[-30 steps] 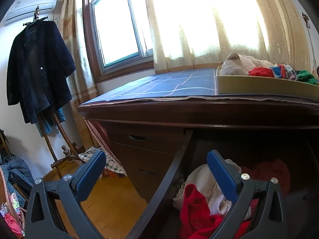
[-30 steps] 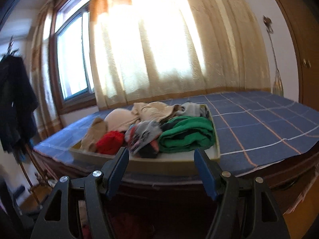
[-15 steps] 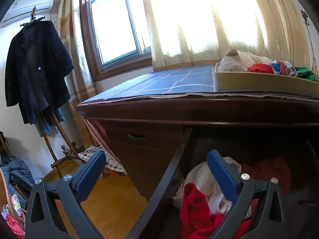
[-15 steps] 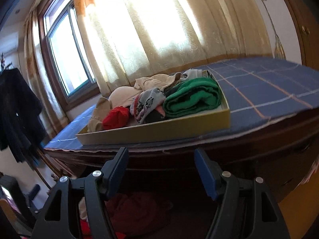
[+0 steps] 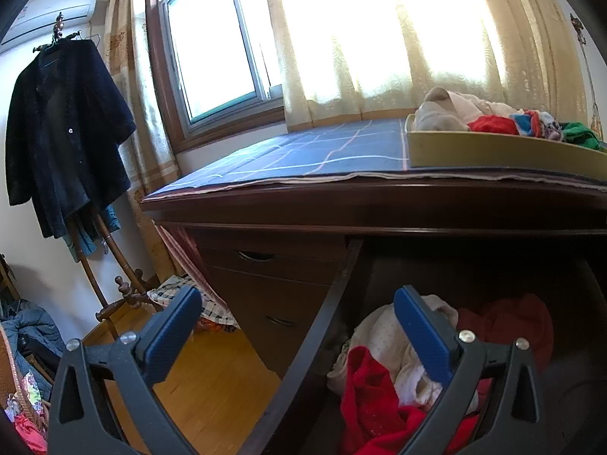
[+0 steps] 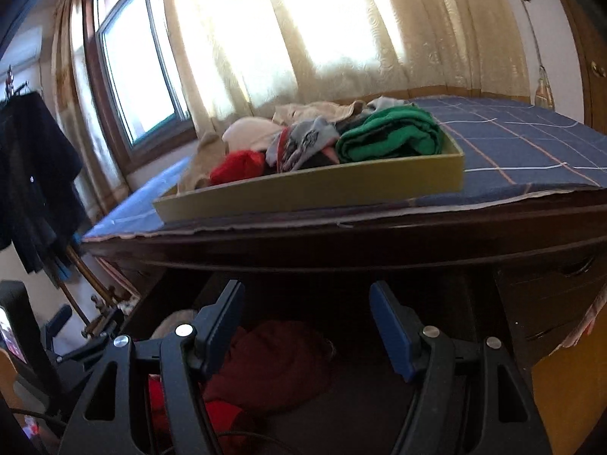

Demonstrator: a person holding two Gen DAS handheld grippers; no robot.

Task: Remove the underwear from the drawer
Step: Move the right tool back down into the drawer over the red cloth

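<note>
We note the open dark wooden drawer [image 5: 474, 276] filling the lower right of the left wrist view; its side rail [image 5: 322, 322] runs diagonally across the lower centre. Underwear lies inside: a white dotted garment [image 5: 383, 341], a bright red garment [image 5: 368, 390] in front of it, and a dark red garment [image 6: 277, 360] at lower centre of the right wrist view.

Left tool [image 5: 299, 326]: blue pads spread wide, nothing between them; the drawer rail passes between the two fingers in the picture, with only the right finger over the clothes.

Right tool [image 6: 307, 322]: pads spread, empty, over the drawer mouth, the dark red garment below the gap.

The dark wooden surface [image 6: 341, 250] overhangs the drawer and shades it. On its blue checked cloth [image 5: 322, 151] sits a yellow-green tray [image 6: 315, 189] heaped with folded clothes. A dark coat [image 5: 60, 129] hangs on a wooden stand at the left edge.
</note>
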